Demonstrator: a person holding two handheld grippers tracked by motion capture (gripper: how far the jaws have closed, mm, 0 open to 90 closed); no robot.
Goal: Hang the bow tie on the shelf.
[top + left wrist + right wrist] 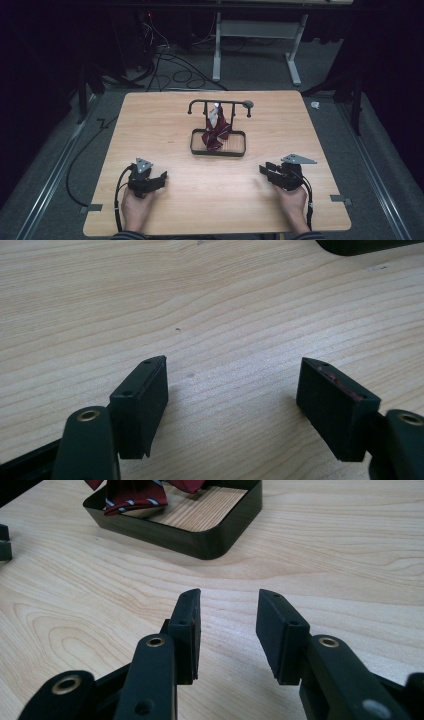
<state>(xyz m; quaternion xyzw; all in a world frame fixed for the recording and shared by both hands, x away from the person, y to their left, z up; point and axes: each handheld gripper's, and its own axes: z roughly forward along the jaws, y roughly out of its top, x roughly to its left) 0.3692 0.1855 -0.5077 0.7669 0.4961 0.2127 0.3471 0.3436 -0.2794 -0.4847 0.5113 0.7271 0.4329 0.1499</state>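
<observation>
A wooden surface (165, 120) carries a black stand with a shallow tray (218, 149) at its base and a crossbar (220, 103) above. A dark red striped tie (215, 132) hangs from the crossbar and gathers into the tray, toward its left half. In the right gripper view the tie (131, 495) lies bunched in the tray's near corner, its pale stripes visible. The left claw (161, 179) rests low on the near left of the surface, held by the person's left hand (136, 206); its jaws are spread wide with bare wood between them (nothing gripped). The right claw (266, 170) sits at the near right, well apart from the tray, jaws parted by a narrower gap and empty.
</observation>
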